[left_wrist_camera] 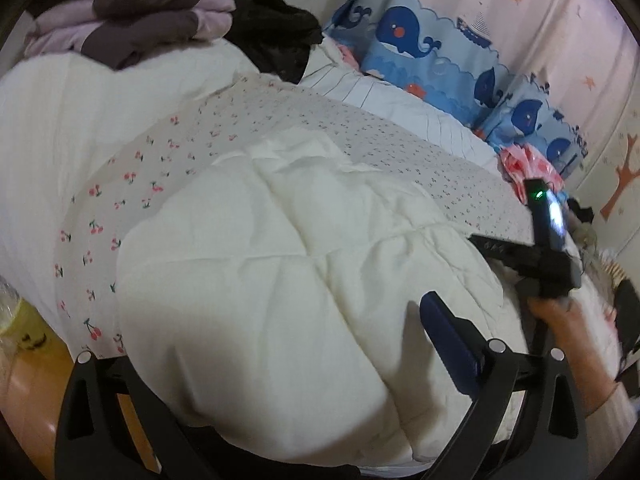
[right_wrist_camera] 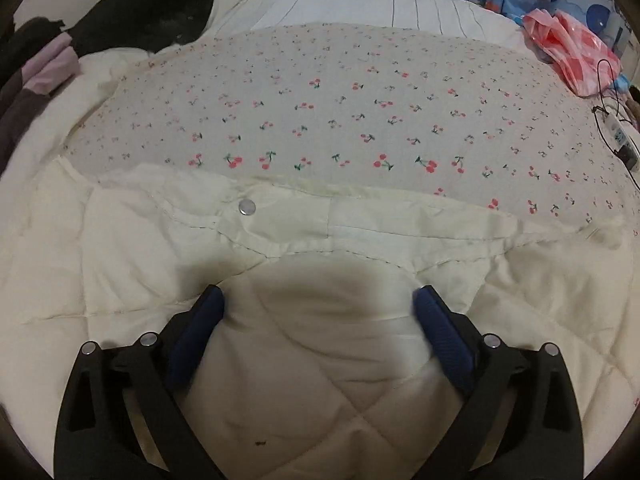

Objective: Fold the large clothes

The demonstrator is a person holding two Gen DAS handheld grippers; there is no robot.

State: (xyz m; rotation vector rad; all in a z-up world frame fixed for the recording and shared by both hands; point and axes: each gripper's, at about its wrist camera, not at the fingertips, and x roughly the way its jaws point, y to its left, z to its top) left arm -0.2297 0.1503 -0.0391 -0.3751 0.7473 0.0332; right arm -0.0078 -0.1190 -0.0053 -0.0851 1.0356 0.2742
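Note:
A large cream quilted garment [left_wrist_camera: 288, 280] lies spread on the cherry-print sheet [left_wrist_camera: 132, 184] of a bed. My left gripper [left_wrist_camera: 288, 332] is open wide low over it. Its right blue pad [left_wrist_camera: 452, 344] shows, while the left fingertip is hidden behind a bulge of the cloth. In the right wrist view the right gripper [right_wrist_camera: 318, 304] stands open just above the garment [right_wrist_camera: 320, 380], both blue pads apart with only flat cloth under them. A metal snap [right_wrist_camera: 247, 207] sits on the garment's edge ahead. A hand [left_wrist_camera: 560, 320] holds the right gripper [left_wrist_camera: 496, 252] at the garment's right side.
Black clothes [right_wrist_camera: 160, 8] and folded purple clothes [left_wrist_camera: 152, 16] are piled at the far left of the bed. A pink plastic bag [right_wrist_camera: 568, 52] and a power strip with cable [right_wrist_camera: 620, 140] lie at the right. Whale-print cushions [left_wrist_camera: 420, 48] line the wall. Wooden floor [left_wrist_camera: 36, 380] shows below the bed edge.

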